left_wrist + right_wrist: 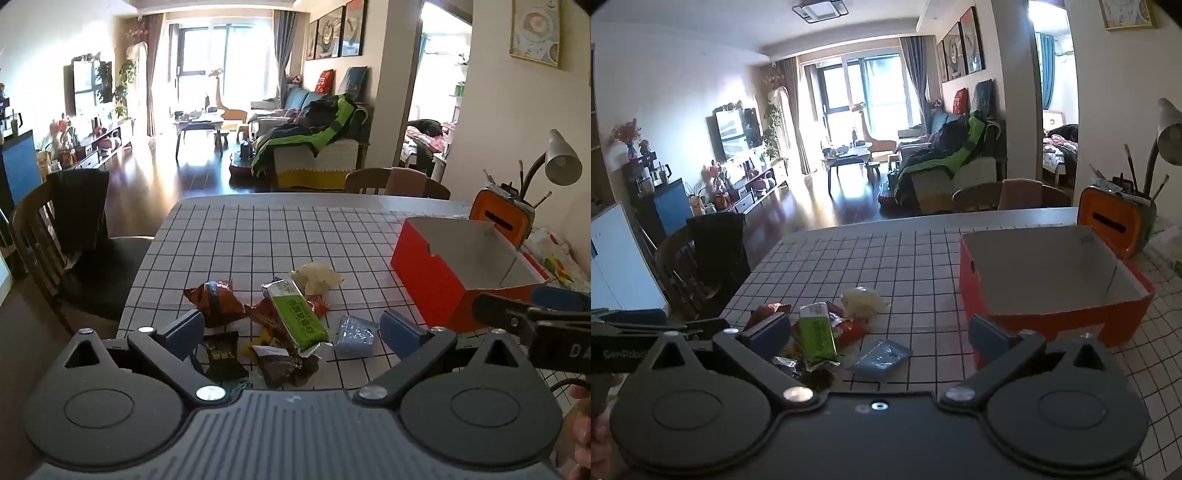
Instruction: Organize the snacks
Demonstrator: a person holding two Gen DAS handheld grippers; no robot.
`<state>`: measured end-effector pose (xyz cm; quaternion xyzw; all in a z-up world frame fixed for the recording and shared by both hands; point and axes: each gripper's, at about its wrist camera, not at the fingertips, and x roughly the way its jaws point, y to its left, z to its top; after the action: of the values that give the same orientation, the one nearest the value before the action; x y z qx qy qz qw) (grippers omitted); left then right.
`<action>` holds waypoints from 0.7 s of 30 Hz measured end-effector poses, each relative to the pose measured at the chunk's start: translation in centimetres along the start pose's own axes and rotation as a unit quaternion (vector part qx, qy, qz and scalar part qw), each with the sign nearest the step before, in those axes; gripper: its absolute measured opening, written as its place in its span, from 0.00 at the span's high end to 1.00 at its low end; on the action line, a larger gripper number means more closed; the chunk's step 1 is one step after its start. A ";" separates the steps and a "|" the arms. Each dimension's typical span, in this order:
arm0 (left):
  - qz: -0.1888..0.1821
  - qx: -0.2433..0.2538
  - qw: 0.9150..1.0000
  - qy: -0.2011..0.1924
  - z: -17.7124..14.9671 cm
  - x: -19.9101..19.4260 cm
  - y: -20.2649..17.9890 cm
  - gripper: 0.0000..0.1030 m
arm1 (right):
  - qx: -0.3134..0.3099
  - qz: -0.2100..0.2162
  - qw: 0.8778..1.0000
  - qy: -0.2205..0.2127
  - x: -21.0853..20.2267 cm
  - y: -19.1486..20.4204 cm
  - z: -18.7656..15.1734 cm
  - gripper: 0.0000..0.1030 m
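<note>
A heap of snack packets lies on the checked tablecloth (258, 236). On top of it is a green bar packet (300, 318) (817, 334). Around that lie a red-brown packet (214, 301), a black packet (221, 354), a dark brown packet (282, 365), a pale blue packet (355, 336) (881, 356) and a whitish crumpled packet (317, 277) (863, 301). My left gripper (293, 330) hovers open just in front of the heap, holding nothing. My right gripper (879, 332) is open too, between the heap and an empty orange box (461, 266) (1052, 280) at the right.
An orange holder with brushes (1115, 218) and a desk lamp (561, 158) stand behind the box near the wall. Wooden chairs stand at the table's left (55, 251) and far side (395, 181). The other gripper shows at the right edge (535, 317).
</note>
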<state>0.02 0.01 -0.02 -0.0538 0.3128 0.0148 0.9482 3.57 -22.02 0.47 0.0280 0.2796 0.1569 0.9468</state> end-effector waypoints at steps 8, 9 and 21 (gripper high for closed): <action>-0.010 0.009 1.000 -0.010 0.5 -0.8 -0.2 0.01 | 0.007 0.000 1.000 0.018 -0.2 0.3 0.5 0.00; -0.008 0.014 1.000 -0.010 0.6 -1.0 -0.5 0.01 | 0.005 -0.002 1.000 0.016 -0.1 0.5 0.5 0.00; -0.017 0.014 1.000 -0.015 1.0 -1.7 -0.4 0.01 | 0.003 -0.014 1.000 0.019 -0.7 0.9 0.6 0.00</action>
<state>-0.66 -0.25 1.83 -0.0454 0.2976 -0.0051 0.9536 3.09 -21.36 1.45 0.0240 0.2983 0.1436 0.9433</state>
